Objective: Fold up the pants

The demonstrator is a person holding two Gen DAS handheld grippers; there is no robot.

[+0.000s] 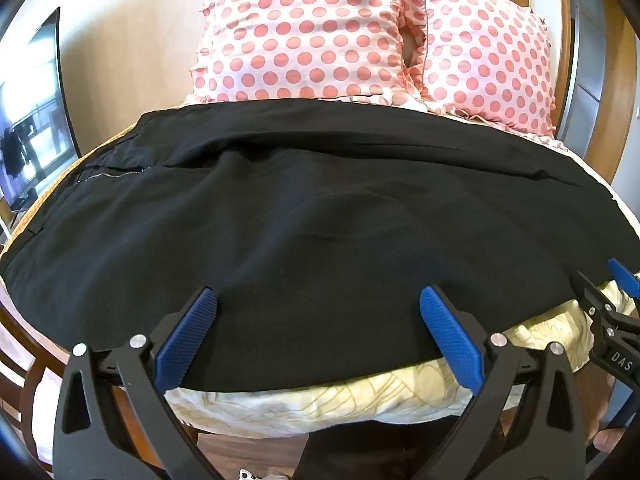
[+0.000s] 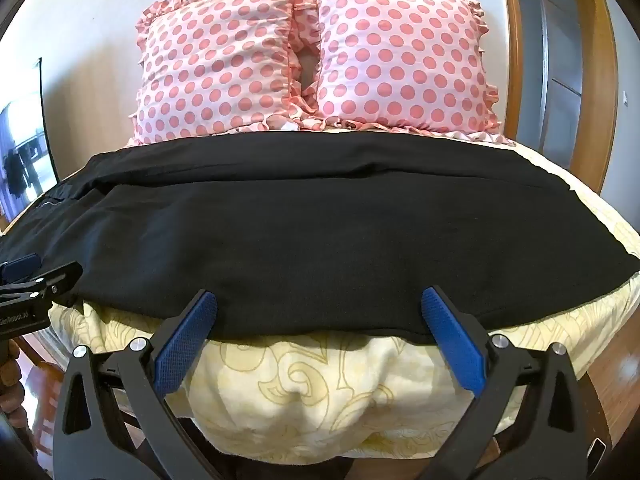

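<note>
Black pants [image 1: 312,216] lie flat across the bed, waistband and zipper [image 1: 116,174] to the left, legs stacked lengthwise toward the right. They also show in the right wrist view [image 2: 320,232]. My left gripper [image 1: 318,304] is open, its blue pads over the near edge of the pants, holding nothing. My right gripper [image 2: 318,306] is open at the near hem edge, empty. The right gripper also appears at the far right of the left wrist view [image 1: 616,300], and the left gripper at the far left of the right wrist view [image 2: 36,276].
The bed has a cream patterned cover [image 2: 320,392]. Two pink polka-dot pillows [image 2: 224,64] [image 2: 404,60] stand at the head. A dark screen [image 1: 36,128] is on the left, a wooden door frame [image 2: 524,60] on the right.
</note>
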